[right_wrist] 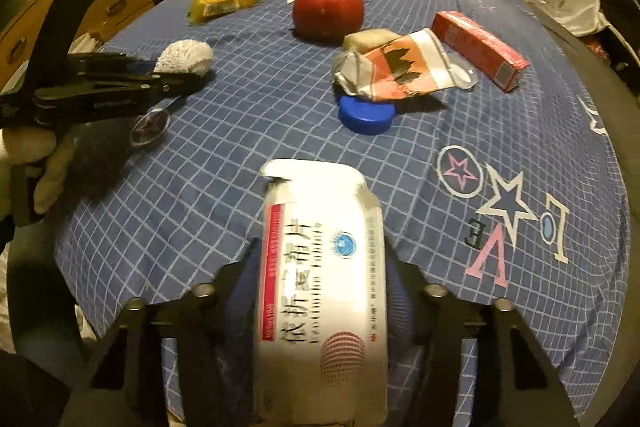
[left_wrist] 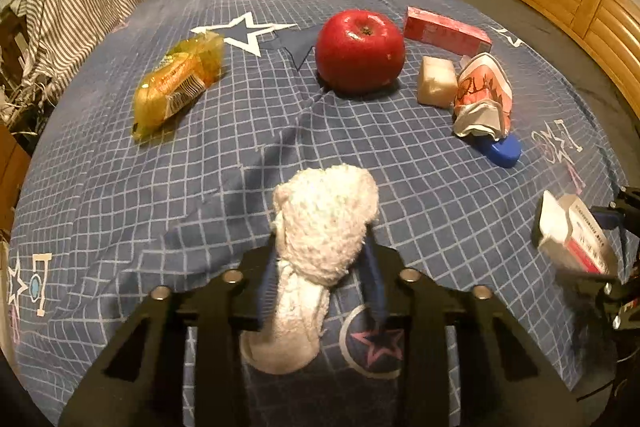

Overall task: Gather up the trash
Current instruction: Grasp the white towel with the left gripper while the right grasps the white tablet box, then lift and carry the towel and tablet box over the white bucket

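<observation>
Bedspread (left_wrist: 120, 187) – open near edge – bare

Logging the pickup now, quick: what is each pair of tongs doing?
Left tongs: shut on the fluffy white wad of tissue.
Right tongs: shut on the white cardboard medicine box.

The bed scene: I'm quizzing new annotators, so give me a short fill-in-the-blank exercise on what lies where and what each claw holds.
1. The left claw is shut on a white ____.
2. The right claw grips a white ____ with red print.
3. The crumpled orange wrapper rests partly on a ____ bottle cap.
4. The round red fruit beside the red carton is an ____.

Missing words: towel wad; box; blue; apple.
</observation>
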The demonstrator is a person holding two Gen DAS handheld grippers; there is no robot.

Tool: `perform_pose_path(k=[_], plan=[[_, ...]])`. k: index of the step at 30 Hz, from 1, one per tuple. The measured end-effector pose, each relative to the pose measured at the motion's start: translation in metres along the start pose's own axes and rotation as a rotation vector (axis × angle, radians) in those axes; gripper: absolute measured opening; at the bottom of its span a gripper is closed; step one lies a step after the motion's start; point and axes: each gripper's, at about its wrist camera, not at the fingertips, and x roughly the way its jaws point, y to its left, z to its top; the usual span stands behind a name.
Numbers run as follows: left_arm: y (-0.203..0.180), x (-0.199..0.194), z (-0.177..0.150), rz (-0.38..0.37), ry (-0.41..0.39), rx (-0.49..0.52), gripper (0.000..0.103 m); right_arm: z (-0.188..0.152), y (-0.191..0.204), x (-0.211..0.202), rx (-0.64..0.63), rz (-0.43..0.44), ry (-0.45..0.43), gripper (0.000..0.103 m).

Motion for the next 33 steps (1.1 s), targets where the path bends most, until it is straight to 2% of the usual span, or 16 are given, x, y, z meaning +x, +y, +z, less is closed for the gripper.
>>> perform_pose_path(k=[5, 9, 16, 22, 26, 33], plan=[[-0.002, -0.011, -0.009, 0.01, -0.036, -0.014, 0.029, -0.014, -0.004, -0.011, 0.066, -0.03, -0.082, 0.049], [-0.01, -0.037, -0.018, 0.007, -0.099, -0.024, 0.029, -0.027, 0.001, -0.034, 0.141, -0.061, -0.216, 0.048], [-0.036, -0.105, -0.023, -0.006, -0.283, -0.038, 0.029, -0.028, 0.027, -0.102, 0.228, -0.209, -0.523, 0.049], [-0.057, -0.16, -0.032, -0.001, -0.453, -0.037, 0.029, -0.034, 0.051, -0.153, 0.199, -0.33, -0.694, 0.049], [-0.065, -0.18, -0.039, -0.004, -0.519, -0.05, 0.029, -0.042, 0.058, -0.177, 0.229, -0.367, -0.775, 0.05], [-0.074, -0.194, -0.048, -0.001, -0.566, -0.038, 0.029, -0.052, 0.068, -0.199, 0.231, -0.373, -0.802, 0.051]])
